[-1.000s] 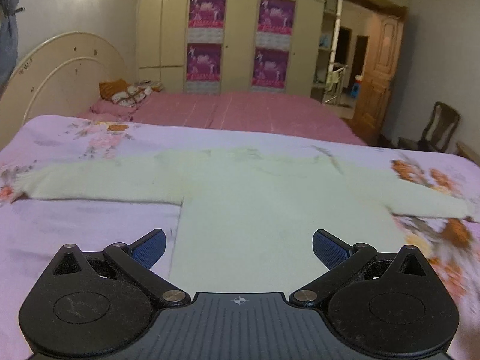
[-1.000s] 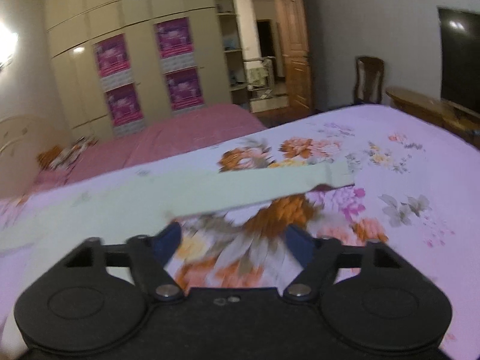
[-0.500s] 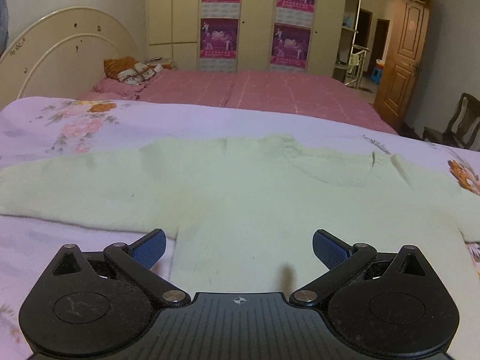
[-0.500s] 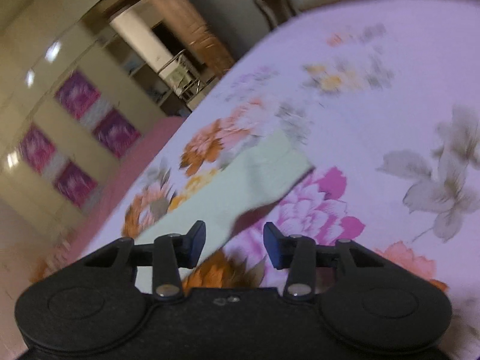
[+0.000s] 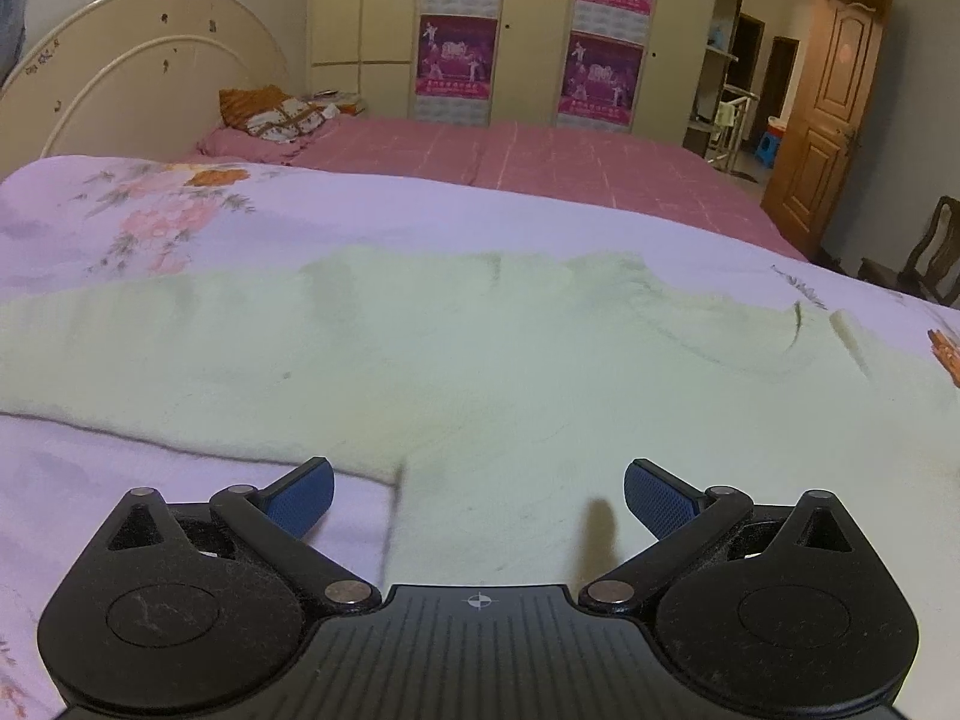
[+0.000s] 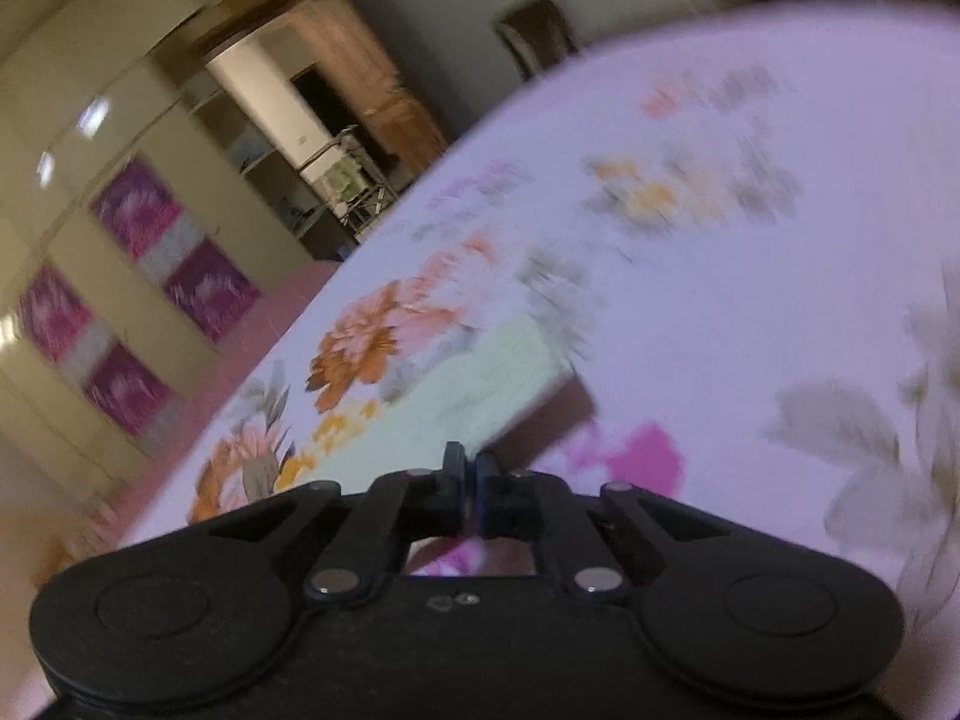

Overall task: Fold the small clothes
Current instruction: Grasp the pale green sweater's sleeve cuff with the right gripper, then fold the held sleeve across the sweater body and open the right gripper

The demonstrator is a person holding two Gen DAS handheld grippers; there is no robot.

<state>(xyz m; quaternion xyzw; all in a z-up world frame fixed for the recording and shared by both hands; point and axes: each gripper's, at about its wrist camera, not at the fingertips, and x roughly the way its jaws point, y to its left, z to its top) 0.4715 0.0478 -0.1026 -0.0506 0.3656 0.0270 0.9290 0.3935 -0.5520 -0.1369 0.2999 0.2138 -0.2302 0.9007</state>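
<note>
A pale green long-sleeved sweater [image 5: 480,372] lies spread flat on the floral lilac bedspread [image 5: 150,222]. My left gripper [image 5: 479,495] is open and empty, hovering low over the sweater's body near its left underarm. In the right wrist view, my right gripper [image 6: 469,471] is shut on the edge of the sweater's right sleeve [image 6: 480,384], close to the cuff. That view is tilted and blurred.
A second bed with a pink cover [image 5: 540,162] and pillows [image 5: 282,114] lies beyond. A cream wardrobe with purple posters [image 5: 459,60] lines the far wall. A wooden door [image 5: 834,120] and a chair [image 5: 933,258] stand at the right.
My right gripper has moved to the sleeve end, tilted, and closed on its edge. My left gripper has moved forward and lower over the sweater, still open.
</note>
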